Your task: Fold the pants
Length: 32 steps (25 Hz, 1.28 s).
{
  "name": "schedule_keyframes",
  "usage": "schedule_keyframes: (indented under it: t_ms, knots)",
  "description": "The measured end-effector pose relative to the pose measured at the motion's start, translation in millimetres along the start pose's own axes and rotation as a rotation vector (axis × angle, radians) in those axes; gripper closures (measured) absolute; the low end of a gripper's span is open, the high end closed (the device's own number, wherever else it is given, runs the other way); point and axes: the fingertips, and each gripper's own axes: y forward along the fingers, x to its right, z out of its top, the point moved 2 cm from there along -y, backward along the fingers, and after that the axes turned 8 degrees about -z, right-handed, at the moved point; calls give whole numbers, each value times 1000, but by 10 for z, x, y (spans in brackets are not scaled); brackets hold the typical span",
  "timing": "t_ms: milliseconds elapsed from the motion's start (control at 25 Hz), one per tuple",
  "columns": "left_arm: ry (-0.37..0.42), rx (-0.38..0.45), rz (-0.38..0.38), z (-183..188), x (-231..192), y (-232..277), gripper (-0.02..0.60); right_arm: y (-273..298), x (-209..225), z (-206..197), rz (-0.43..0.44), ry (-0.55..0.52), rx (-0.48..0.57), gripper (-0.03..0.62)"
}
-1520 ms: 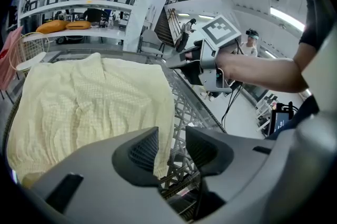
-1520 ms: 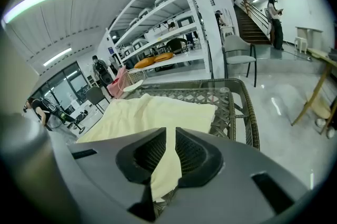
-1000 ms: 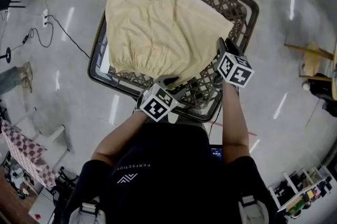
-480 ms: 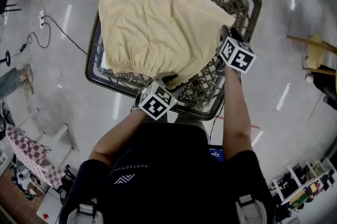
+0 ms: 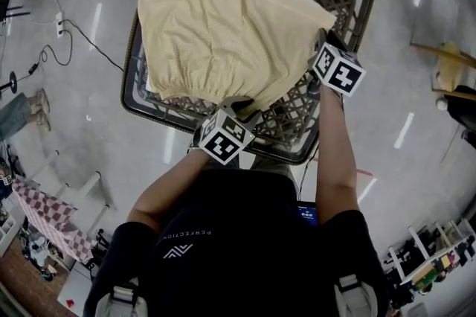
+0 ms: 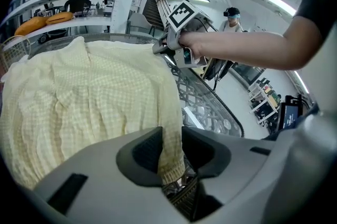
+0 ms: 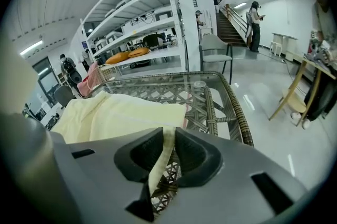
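Note:
Pale yellow pants [image 5: 223, 25] lie spread flat on a wicker table [image 5: 294, 118] with a glass top. My left gripper [image 5: 239, 104] is at the pants' near edge. In the left gripper view a strip of the pants [image 6: 89, 97] runs down between the left gripper's [image 6: 171, 157] pads, and its jaws are closing on it. My right gripper [image 5: 323, 39] is at the cloth's right corner, with its jaws also closing. In the right gripper view the right gripper's [image 7: 168, 157] pads pinch a thin fold of the pants [image 7: 116, 112].
The table's wicker rim [image 7: 221, 107] rings the glass. A cable [image 5: 82, 40] trails over the floor at the left, near a checkered cloth [image 5: 33, 215]. Shelving [image 7: 142, 12] and a chair [image 7: 213, 49] stand beyond the table. A person [image 7: 256, 18] stands far off.
The right gripper has shifted a little forward to the pants' right corner. The left gripper has stayed at the near edge. The pants lie as before.

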Motion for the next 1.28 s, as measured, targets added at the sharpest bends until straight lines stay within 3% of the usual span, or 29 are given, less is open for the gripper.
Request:
schedule_keyframes:
  t_ms: [120, 480, 680, 760, 1280]
  knots:
    - [22, -9, 5, -4, 16, -8, 476, -26, 10, 16, -3, 7, 8, 542]
    - [98, -55, 56, -85, 96, 56, 426, -87, -53, 90, 14, 3, 19, 554]
    - [75, -64, 137, -83, -30, 38, 549, -159, -81, 168, 17, -9, 37, 556]
    - [50, -60, 127, -81, -49, 29, 557, -186, -85, 194, 20, -15, 42, 556]
    - [-101, 186, 114, 100, -38, -363, 565, -411, -315, 529, 101, 17, 97, 556]
